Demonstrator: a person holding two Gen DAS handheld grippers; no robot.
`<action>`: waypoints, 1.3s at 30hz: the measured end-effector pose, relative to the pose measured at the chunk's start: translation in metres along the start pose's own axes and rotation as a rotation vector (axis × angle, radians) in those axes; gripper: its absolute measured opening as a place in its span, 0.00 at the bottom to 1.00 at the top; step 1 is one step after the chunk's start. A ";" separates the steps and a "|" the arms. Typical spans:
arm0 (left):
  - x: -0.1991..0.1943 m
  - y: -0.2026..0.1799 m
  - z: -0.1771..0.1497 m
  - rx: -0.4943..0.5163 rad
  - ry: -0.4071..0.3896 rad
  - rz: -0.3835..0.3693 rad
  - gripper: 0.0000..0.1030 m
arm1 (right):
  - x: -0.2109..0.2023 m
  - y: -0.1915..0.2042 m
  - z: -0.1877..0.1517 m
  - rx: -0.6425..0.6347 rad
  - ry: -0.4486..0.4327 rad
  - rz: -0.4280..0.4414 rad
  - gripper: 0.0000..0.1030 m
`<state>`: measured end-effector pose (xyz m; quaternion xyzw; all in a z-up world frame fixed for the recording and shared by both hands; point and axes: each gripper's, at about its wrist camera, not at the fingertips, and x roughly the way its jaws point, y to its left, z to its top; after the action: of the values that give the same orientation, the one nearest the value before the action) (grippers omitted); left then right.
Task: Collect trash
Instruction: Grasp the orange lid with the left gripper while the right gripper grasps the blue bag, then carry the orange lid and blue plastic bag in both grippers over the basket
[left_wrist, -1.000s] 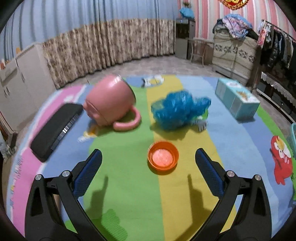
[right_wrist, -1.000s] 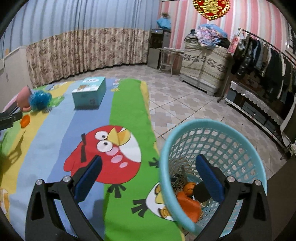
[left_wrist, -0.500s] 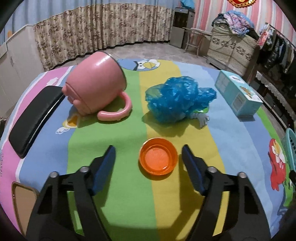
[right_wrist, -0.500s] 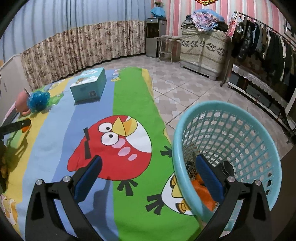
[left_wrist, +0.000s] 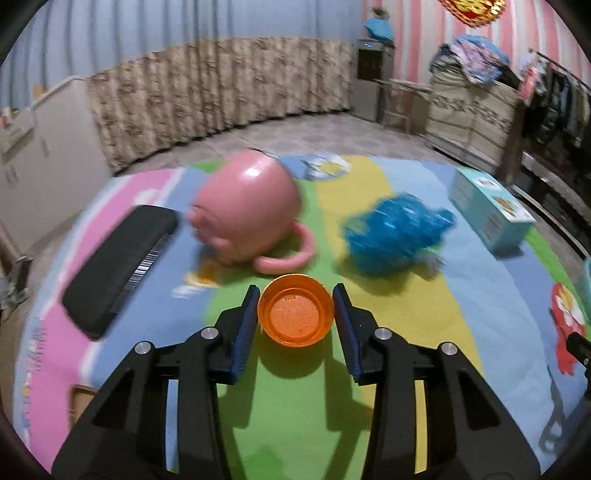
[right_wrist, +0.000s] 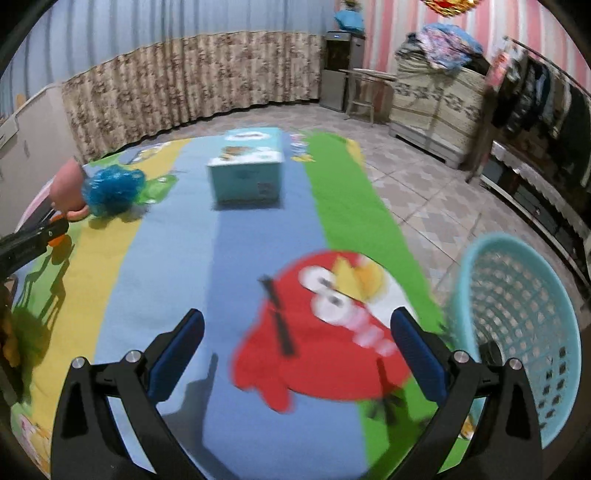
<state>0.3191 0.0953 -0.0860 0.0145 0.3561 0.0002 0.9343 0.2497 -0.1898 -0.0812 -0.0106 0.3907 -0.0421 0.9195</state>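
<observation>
We are closing the left gripper (left_wrist: 296, 312) on the orange lid (left_wrist: 296, 314), its pads now touching the rim, on the mat (left_wrist: 480, 332); gripped this shallowly, it could be popping out; the right gripper (right_wrist: 297, 354) is gaping empty beside the basket (right_wrist: 524, 332).

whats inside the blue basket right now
Through the teal basket mesh only a dark shape shows low down; its wall and the right tongs cover the rest.

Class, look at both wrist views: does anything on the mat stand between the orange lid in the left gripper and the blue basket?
Nothing visible does. The orange lid sits between the left gripper's jaws; the teal box stands farther back, off the bare mat leading to the basket.
</observation>
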 end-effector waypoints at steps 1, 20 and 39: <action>0.000 0.006 0.001 -0.015 -0.003 0.016 0.38 | 0.001 0.008 0.005 -0.018 -0.008 0.006 0.96; -0.005 0.074 0.014 -0.233 -0.072 0.273 0.38 | 0.056 0.145 0.088 -0.186 -0.039 0.182 0.95; -0.008 0.069 0.005 -0.200 -0.081 0.276 0.38 | 0.056 0.140 0.087 -0.186 -0.055 0.277 0.09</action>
<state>0.3176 0.1638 -0.0751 -0.0296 0.3108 0.1635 0.9358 0.3612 -0.0558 -0.0684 -0.0429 0.3652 0.1218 0.9219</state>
